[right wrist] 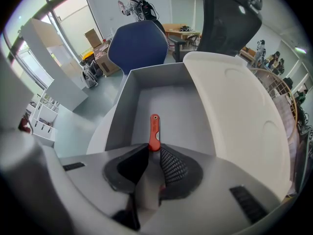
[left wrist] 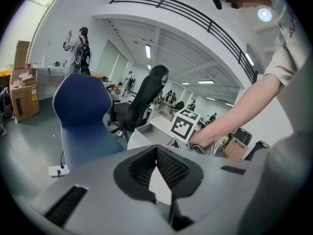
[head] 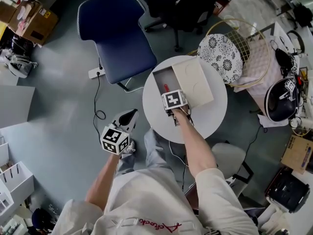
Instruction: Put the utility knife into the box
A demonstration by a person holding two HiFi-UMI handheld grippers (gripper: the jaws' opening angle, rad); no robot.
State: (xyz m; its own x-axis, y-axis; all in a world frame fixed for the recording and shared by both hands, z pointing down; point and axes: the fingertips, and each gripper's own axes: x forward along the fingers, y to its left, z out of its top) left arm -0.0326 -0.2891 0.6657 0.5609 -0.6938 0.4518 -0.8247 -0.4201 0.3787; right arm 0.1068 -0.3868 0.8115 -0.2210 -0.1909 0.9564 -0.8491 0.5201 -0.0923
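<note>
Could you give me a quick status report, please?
Right gripper over the box, jaws opening, utility knife between them. Left gripper shut, empty, off to the side. Lid covers part of the box; knife side open.

The left gripper [left wrist: 156, 152] has its jaws together at the tips with nothing between them. Beyond it a blue chair [left wrist: 82, 115] and a black office chair [left wrist: 146, 93] stand by a round white bench [left wrist: 138, 140] carrying an open grey box [left wrist: 150, 129]. At the right a hand [left wrist: 203, 140] holds a marker cube [left wrist: 186, 123] just beside the box.
</note>
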